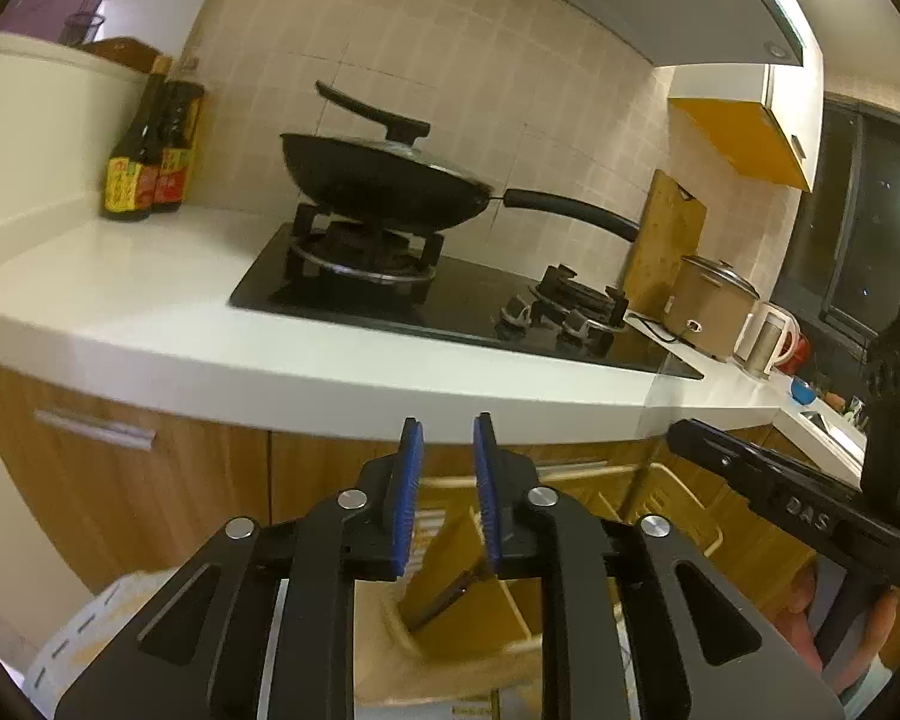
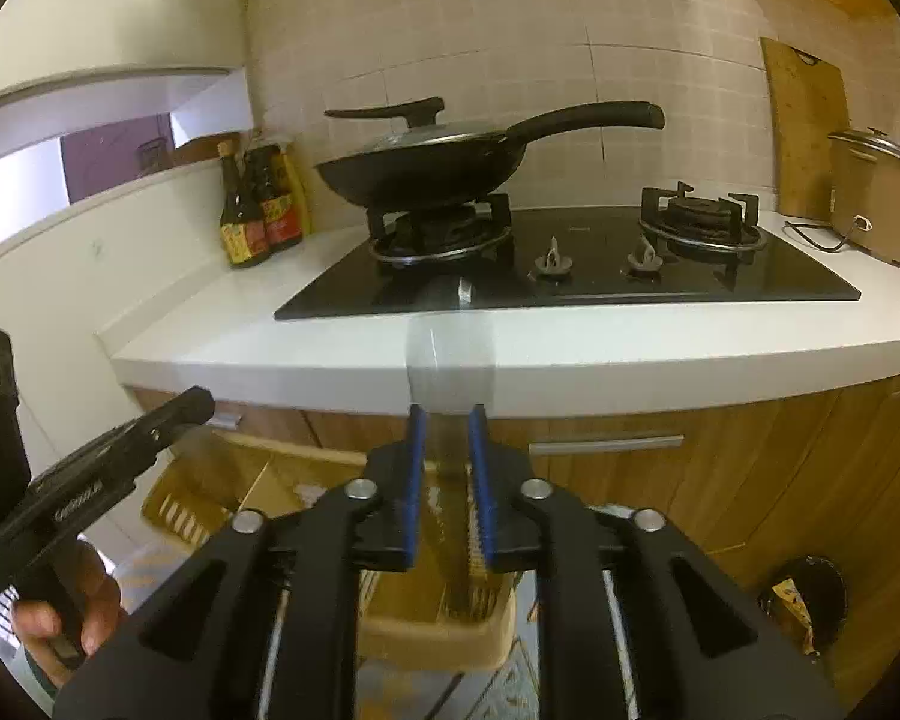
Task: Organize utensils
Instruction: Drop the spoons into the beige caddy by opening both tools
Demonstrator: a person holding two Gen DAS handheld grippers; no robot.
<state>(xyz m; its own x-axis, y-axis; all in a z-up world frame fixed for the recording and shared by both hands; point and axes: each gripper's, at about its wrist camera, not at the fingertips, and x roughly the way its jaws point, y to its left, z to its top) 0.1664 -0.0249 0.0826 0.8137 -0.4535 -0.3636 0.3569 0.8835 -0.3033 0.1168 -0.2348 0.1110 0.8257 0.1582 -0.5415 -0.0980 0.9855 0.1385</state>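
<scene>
My left gripper (image 1: 448,438) is open with a narrow gap and holds nothing; it hangs below the white counter edge, over a wooden utensil organizer (image 1: 468,618) with dividers. A dark utensil (image 1: 450,591) lies slanted in it. My right gripper (image 2: 447,426) has a blurred clear item, like a glass (image 2: 450,360), between its blue pads (image 2: 415,468), raised in front of the counter edge. A yellow slotted basket (image 2: 438,624) sits below it. Each gripper shows at the side of the other's view: the right one in the left wrist view (image 1: 768,480), the left one in the right wrist view (image 2: 108,456).
A black lidded wok (image 2: 426,162) sits on the left burner of the gas hob (image 2: 570,276). Sauce bottles (image 2: 258,210) stand at the left wall. A cutting board (image 2: 807,126), rice cooker (image 2: 876,198) and kettle (image 1: 768,339) stand at the right. Wooden cabinet fronts (image 2: 750,480) lie below the counter.
</scene>
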